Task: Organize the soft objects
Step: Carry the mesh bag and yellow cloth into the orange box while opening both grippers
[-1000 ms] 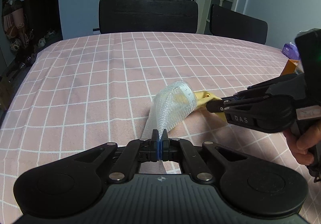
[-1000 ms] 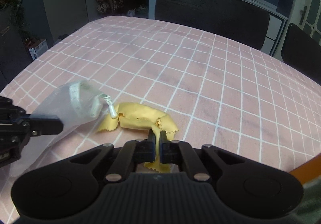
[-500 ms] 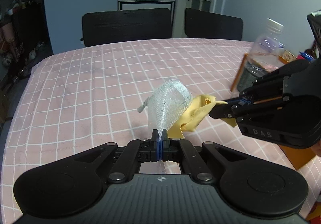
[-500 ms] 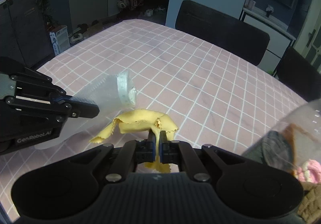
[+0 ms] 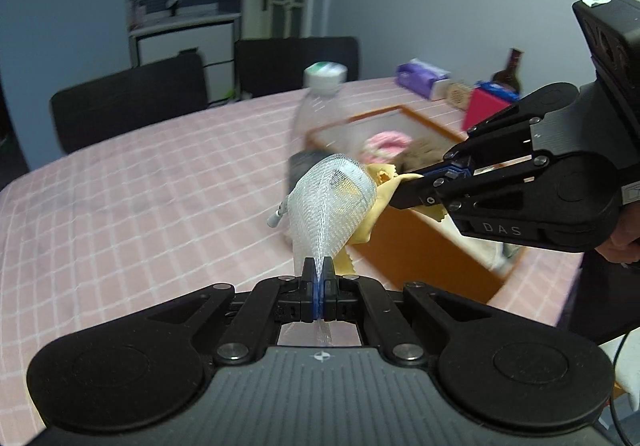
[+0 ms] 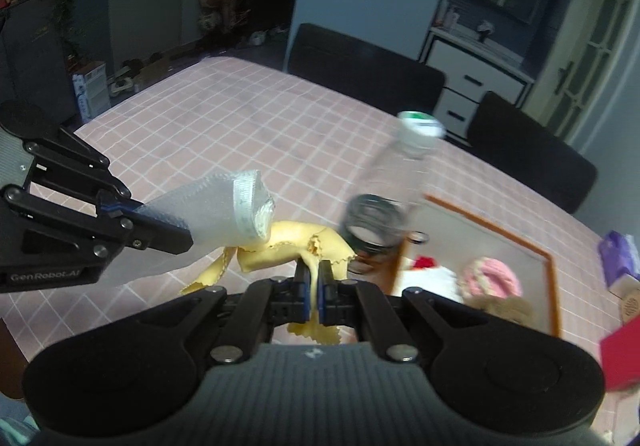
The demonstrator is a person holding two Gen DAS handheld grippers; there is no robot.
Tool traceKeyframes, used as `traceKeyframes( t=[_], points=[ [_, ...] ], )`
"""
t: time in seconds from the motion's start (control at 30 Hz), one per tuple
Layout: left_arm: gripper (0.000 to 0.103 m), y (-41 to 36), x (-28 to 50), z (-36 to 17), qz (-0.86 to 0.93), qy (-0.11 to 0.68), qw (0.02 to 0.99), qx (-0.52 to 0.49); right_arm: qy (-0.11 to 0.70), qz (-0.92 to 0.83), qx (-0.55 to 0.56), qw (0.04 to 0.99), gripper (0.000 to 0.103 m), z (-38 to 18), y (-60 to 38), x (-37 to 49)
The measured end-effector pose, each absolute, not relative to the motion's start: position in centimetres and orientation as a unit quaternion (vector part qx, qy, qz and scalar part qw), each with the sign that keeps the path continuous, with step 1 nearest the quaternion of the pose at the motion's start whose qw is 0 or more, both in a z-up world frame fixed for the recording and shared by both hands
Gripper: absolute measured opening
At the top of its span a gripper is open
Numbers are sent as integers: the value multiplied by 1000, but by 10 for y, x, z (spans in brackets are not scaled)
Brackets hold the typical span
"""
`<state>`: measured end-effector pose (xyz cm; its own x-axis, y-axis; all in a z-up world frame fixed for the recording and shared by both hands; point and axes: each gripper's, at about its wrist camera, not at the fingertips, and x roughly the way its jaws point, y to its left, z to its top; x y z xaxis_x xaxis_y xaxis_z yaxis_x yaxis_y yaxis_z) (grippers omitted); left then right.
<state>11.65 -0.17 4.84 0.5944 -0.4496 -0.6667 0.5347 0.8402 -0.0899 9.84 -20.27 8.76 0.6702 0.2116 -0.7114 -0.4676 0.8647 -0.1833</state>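
Note:
My left gripper (image 5: 319, 266) is shut on a white mesh pouch (image 5: 330, 202) with a small zipper pull, held up above the pink checked tablecloth (image 5: 120, 198). My right gripper (image 6: 315, 271) is shut on a yellow cloth (image 6: 286, 244) with zigzag edges, which hangs right beside the mesh pouch (image 6: 224, 214). In the left wrist view the right gripper (image 5: 404, 192) comes in from the right, over the near edge of an orange box (image 5: 420, 242). The left gripper (image 6: 182, 240) reaches in from the left in the right wrist view.
The orange box (image 6: 488, 224) holds a pink knitted item (image 6: 492, 276), a brown fuzzy item (image 6: 500, 308) and a white one. A clear plastic bottle (image 6: 396, 190) with a white cap stands by its corner. A purple tissue pack (image 5: 422, 76), a red box (image 5: 486, 108) and dark chairs lie beyond.
Both grippers rose off the table and swung right with the mesh pouch and yellow cloth. The bottle and the orange box came into view.

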Motion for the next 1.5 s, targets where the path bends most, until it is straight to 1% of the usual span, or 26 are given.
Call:
traceKeyframes(
  t=[0.23,0.4,0.57,0.77,1.0,1.13,1.17,1.2,1.3,1.33,1.37,1.4,1.47,1.5],
  points=[
    [0,-70,111,88,-347,315,881,69,338,125,-175,916,0,128,-271,81],
    [0,-126,128,100,-364,303,875,94,355,96,-183,912,0,130,-302,97],
    [0,-170,162,84,-347,332,870,115,401,93,-171,895,0,105,-323,135],
    [0,-192,214,50,-305,387,863,115,439,101,-136,882,0,63,-339,174],
    [1,-205,230,20,-283,407,856,150,473,121,-95,868,1,32,-352,198],
    [4,-214,226,8,-275,402,852,191,491,129,-85,858,2,19,-357,210],
    [8,-215,226,5,-275,403,851,197,495,128,-83,855,2,15,-357,211],
    [8,-217,226,2,-276,405,848,201,499,128,-84,853,3,12,-358,214],
    [8,-220,226,-4,-278,410,843,210,511,123,-88,846,8,0,-358,217],
    [11,-220,226,-6,-278,410,842,212,512,122,-88,846,8,-1,-358,217],
    [17,-221,226,-7,-279,409,842,216,512,122,-88,846,8,-4,-359,218],
    [21,-220,225,-8,-279,409,841,219,513,122,-87,845,10,-5,-360,218],
    [33,-220,224,-7,-279,408,841,220,513,119,-88,846,18,-5,-360,217],
    [34,-220,224,-6,-280,406,842,218,511,116,-91,847,22,-4,-360,216]
  ],
)
